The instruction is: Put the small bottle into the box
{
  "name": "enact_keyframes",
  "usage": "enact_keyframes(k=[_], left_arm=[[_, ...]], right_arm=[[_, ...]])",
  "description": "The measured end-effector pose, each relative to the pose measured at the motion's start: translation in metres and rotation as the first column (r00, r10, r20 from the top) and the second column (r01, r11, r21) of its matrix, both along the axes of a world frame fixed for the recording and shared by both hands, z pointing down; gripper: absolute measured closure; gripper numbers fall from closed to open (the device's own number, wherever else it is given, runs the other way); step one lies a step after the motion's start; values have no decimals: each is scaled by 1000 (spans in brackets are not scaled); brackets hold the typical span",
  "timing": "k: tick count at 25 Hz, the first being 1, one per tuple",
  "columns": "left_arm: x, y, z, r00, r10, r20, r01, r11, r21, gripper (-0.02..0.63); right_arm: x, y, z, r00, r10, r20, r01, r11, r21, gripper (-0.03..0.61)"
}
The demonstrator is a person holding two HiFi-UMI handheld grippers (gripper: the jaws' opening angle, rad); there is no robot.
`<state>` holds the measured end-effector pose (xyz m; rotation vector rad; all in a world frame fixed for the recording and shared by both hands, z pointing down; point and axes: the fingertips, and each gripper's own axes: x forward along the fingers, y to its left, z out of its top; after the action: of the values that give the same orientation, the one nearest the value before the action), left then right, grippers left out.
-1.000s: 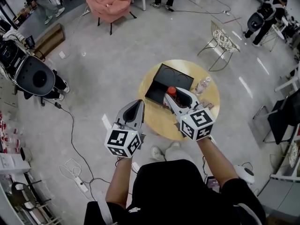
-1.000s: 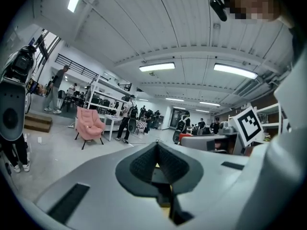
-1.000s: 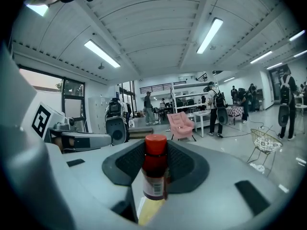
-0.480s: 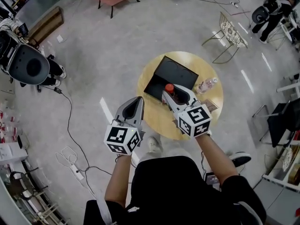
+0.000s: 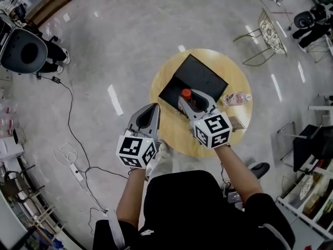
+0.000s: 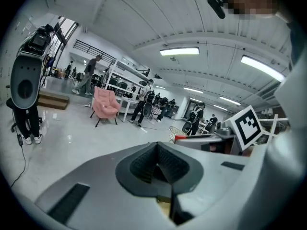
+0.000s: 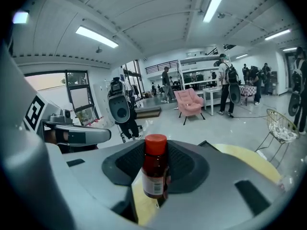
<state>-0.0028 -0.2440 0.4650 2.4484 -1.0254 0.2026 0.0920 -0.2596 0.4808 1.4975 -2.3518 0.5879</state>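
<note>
A small dark bottle (image 5: 186,95) with a red cap stands upright between the jaws of my right gripper (image 5: 188,100), which is shut on it. In the right gripper view the bottle (image 7: 155,169) fills the middle, clamped at its body by the right gripper (image 7: 156,178). It hangs over the near edge of the open black box (image 5: 195,79) on the round wooden table (image 5: 177,135). My left gripper (image 5: 149,114) is shut and empty, held off the table's left edge; in its own view the left gripper (image 6: 160,170) has nothing in it.
A clear plastic bottle (image 5: 235,98) lies on the table's right side, with a small flat item (image 5: 237,123) nearer me. A wire chair (image 5: 273,33) stands beyond the table. A cable (image 5: 73,139) and a black machine (image 5: 23,51) are on the floor at left.
The head view has swung so the table sits higher and more central. Both grippers keep their pose, the bottle still in the right one over the box's near edge.
</note>
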Motion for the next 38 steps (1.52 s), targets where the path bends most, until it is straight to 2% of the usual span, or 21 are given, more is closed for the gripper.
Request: enact_keyframes(k=[13, 28, 38], left_arm=[[-4, -25, 61, 997, -73, 18, 75, 991, -111, 603], [-20, -32, 103, 992, -121, 47, 127, 977, -172, 603], [-34, -34, 122, 988, -142, 62, 152, 966, -210, 603]], right_arm=[[-9, -36, 70, 998, -64, -30, 61, 994, -88, 448], [-29, -49, 124, 988, -143, -64, 132, 978, -159, 448], [-46, -58, 148, 977, -187, -104, 167, 971, -174, 448]])
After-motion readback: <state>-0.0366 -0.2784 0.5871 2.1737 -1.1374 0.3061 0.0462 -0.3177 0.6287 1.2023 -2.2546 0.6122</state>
